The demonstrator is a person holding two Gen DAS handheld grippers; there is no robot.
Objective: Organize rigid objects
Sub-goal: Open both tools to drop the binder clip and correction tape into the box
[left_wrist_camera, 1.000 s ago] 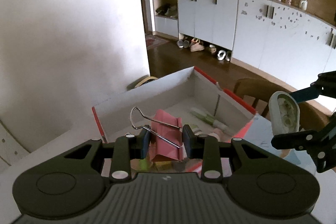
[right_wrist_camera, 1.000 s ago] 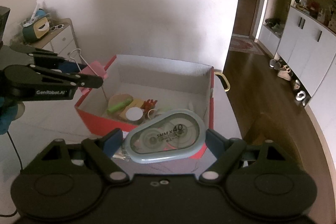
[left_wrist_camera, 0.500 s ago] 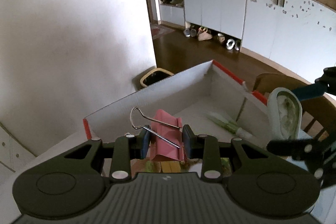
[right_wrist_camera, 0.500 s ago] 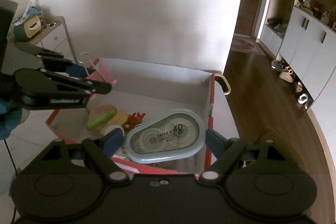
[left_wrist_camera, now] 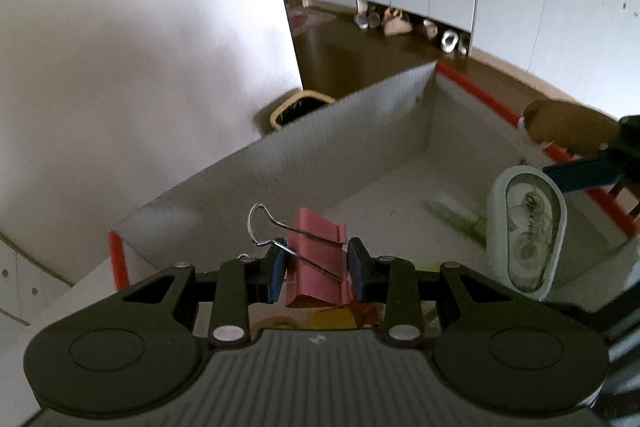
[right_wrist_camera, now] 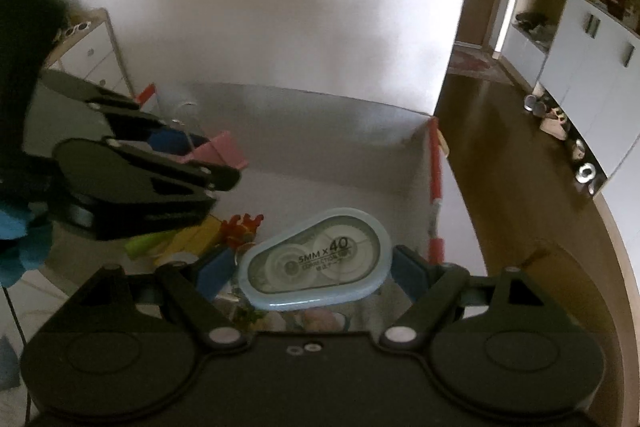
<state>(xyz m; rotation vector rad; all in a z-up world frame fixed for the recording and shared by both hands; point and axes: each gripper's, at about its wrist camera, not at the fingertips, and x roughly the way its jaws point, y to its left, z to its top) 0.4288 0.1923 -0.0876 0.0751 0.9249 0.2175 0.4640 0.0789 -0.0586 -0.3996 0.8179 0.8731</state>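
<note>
So the pink binder clip [left_wrist_camera: 316, 259] is sitting pinched between the left gripper [left_wrist_camera: 316, 269] fingers, and it's hanging right over the near-left corner of the open box [left_wrist_camera: 360, 131]. Its wire handle is sticking up and off to the left of the fingers, while the pink body is pointing forward and down into the box, so the drop is basically straight below it.

The correction tape dispenser [right_wrist_camera: 316, 269] is getting squeezed end to end by the right gripper [right_wrist_camera: 312, 273]; its long axis is running across, from one finger to the other, with the label face up toward the camera. From the left camera it's standing on edge over the right side of the box, just inside the red rim.

Both loads are hovering above the box interior, not touching the floor of it as far as I can tell. Down there a green marker [left_wrist_camera: 460, 219] is lying diagonally toward the right wall, and a pile of small yellow and red bits [right_wrist_camera: 224, 231] is sitting under the left gripper.

My guess: both are equally placed for letting go, with the clip over the cluttered side and the tape over barer floor. The box is resting on a light desk [left_wrist_camera: 92, 291].
</note>
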